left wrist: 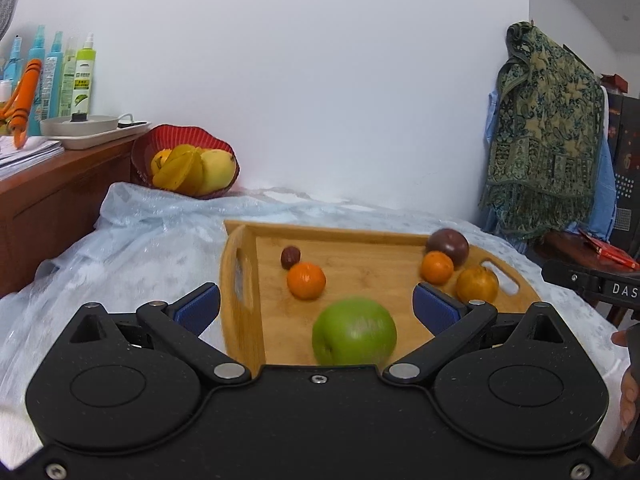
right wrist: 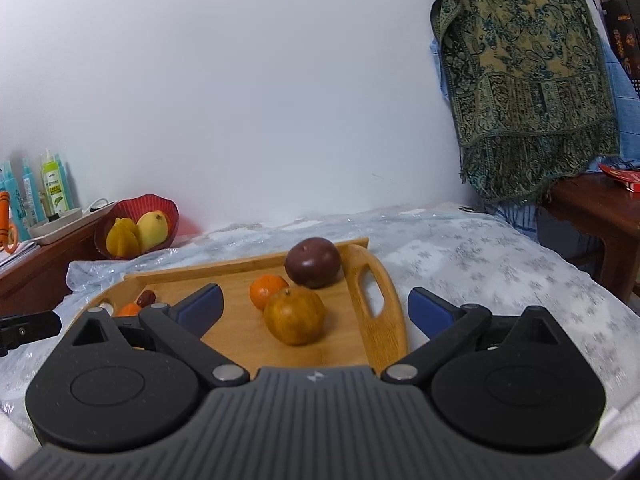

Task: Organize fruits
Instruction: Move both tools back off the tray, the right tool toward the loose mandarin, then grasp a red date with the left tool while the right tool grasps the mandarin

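The left gripper (left wrist: 316, 306) has its jaws spread wide and holds nothing; the green apple (left wrist: 354, 331) lies on the wooden tray (left wrist: 372, 258) just in front of them. The right gripper (right wrist: 314, 306) is also wide open and empty, with the yellow-brown round fruit (right wrist: 295, 316) between and a little beyond its fingers. Behind this fruit are a small mandarin (right wrist: 267, 290) and a dark purple fruit (right wrist: 313, 263), all three close together near the tray handle (right wrist: 374, 292).

I think the main danger is rolling. If one pad touches a round fruit first, it can push it away, and at the right side it can knock the neighbours. The apple is wide, so a closing that is not centred may squeeze it out. The red basket (left wrist: 182, 140) with the starfruit (left wrist: 178, 174) and mango (left wrist: 218, 168) stands tilted and rather full, so a dropped fruit may roll out of it.
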Demonstrator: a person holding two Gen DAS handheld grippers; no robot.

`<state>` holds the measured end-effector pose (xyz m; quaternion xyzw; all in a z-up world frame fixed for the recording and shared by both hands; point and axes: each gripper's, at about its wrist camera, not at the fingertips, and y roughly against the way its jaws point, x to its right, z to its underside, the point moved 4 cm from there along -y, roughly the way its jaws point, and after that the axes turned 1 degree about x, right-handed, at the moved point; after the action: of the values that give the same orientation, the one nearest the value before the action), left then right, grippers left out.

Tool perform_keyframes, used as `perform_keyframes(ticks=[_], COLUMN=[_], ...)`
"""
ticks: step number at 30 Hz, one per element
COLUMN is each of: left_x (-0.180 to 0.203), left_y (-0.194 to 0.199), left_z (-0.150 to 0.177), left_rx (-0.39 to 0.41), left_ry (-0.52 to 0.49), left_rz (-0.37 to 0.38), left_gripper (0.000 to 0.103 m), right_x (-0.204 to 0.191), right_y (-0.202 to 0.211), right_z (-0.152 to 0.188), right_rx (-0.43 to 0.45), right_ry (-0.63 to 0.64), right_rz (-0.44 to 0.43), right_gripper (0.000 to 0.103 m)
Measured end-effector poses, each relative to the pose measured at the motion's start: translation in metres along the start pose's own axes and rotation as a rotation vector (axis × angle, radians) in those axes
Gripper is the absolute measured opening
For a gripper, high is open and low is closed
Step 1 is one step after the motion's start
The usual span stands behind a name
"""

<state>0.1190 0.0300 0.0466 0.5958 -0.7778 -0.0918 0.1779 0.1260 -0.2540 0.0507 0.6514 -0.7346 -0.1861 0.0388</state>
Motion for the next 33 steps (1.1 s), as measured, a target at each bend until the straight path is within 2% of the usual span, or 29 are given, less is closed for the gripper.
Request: perform_keyframes(ticks=[13,19,22,26,33], left_x=[0.012,0.028,0.037,0.050,0.061], left_y=[0.049,0.053,0.052,0.049,0.043], left_z=[0.055,0.073,0.078,0.083,0.090], left_rx=[-0.032,-0.058,-0.065,-0.087,-0.111], left_ry=[-0.057,-0.082,-0.094,-0.122,-0.143], left_rz=[-0.016,0.003,0.000,0.021,0.024], left_gripper=[0.102,0.103,0.103,0.102,0.090], right_x=[-0.012,-0.031,-0.037,-0.035,-0.025], right_y=[0.046,0.057,0.056,0.050,0.039], right_z=[0.039,0.054,0.055,0.056,0.060], right_rx=[-0.016,-0.006,-0.003,-0.018,-0.067], right_ry=[0.035,0.132,0.164,0.139,0.078], right_rz=[-0.001,-0.002,-0.016,-0.011,0.024], right_gripper=[0.103,0.102,0.097,0.090,0.073])
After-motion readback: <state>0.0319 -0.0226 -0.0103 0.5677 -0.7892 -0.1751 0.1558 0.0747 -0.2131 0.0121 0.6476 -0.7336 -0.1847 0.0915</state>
